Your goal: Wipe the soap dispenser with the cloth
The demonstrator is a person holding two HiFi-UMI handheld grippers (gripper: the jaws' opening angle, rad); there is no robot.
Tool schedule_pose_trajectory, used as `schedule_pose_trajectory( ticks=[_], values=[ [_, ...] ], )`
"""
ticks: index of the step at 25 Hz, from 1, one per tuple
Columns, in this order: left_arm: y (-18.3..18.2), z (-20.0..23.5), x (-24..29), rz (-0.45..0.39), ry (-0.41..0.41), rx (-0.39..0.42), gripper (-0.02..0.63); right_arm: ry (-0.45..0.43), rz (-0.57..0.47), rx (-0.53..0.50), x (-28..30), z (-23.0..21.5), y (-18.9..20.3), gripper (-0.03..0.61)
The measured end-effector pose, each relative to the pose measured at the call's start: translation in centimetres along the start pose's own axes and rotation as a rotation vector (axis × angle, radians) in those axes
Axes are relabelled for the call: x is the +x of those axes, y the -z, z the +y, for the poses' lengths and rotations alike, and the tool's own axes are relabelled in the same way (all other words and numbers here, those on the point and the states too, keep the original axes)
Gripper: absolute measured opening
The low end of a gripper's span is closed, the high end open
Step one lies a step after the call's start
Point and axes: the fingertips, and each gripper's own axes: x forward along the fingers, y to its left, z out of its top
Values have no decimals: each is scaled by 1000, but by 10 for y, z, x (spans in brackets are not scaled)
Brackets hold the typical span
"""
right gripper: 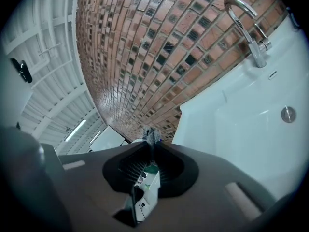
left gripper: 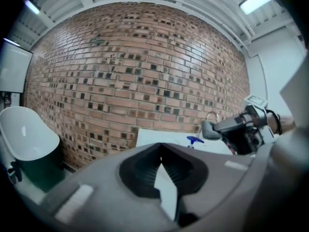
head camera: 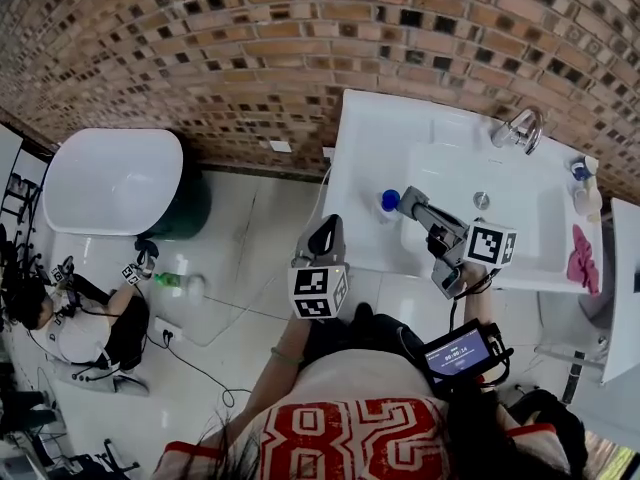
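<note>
Where the basin's left rim meets the white counter [head camera: 360,138], the blue-topped soap dispenser [head camera: 390,200] stands, with the right gripper [head camera: 405,205] just beside it, jaws together and empty. The pink cloth [head camera: 582,258] lies well apart, at the counter's right edge. The left gripper [head camera: 326,226], likewise closed on nothing, hangs over open floor [head camera: 250,258]; its view shows the pump side-on. The print on the small screen [head camera: 458,349] is unreadable.

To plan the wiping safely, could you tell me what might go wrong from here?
The right gripper sits close beside the soap dispenser, which stands unheld on the sink; a nudge could tip it. The pink cloth lies at its far right rim and might slide off when grabbed.
</note>
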Motion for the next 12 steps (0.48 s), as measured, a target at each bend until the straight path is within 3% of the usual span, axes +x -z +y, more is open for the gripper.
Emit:
schedule_pose_trajectory(
  ticks=[3, 7, 12],
  values=[
    [-5, 4, 5, -6, 6, 6, 3, -13, -31, -46, -9, 6, -3, 49],
    [-10, 10, 15, -3, 40, 11, 3, 66, -53, -116, -26, 10, 0, 49],
    [-15, 9, 28, 6, 136, 21, 3, 116, -137, -98, -38, 13, 11, 49]
  ],
)
